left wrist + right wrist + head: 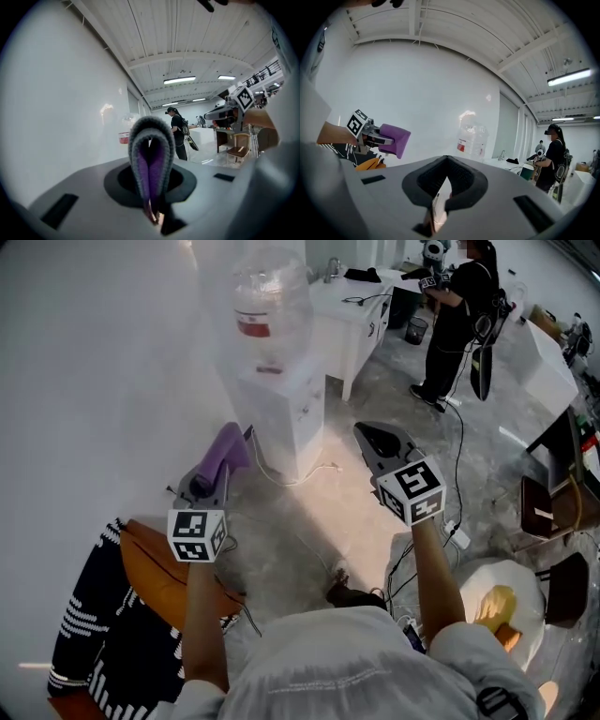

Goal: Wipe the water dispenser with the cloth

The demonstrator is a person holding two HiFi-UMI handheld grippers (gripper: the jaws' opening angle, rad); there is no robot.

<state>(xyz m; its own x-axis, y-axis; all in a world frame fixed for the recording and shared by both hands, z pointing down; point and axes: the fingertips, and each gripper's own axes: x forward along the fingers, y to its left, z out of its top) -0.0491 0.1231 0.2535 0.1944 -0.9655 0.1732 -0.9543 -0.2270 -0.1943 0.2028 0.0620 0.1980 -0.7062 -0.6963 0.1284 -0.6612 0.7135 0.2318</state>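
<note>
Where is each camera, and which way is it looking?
Head view: on the person's head, looking steeply down at the water dispenser; both forearms, left gripper and right gripper show.
Left gripper view: on the left gripper, facing the water dispenser past jaws shut on the purple cloth.
Right gripper view: on the right gripper, facing the water dispenser past shut, empty jaws.
Shared: each gripper view also shows the other gripper.
</note>
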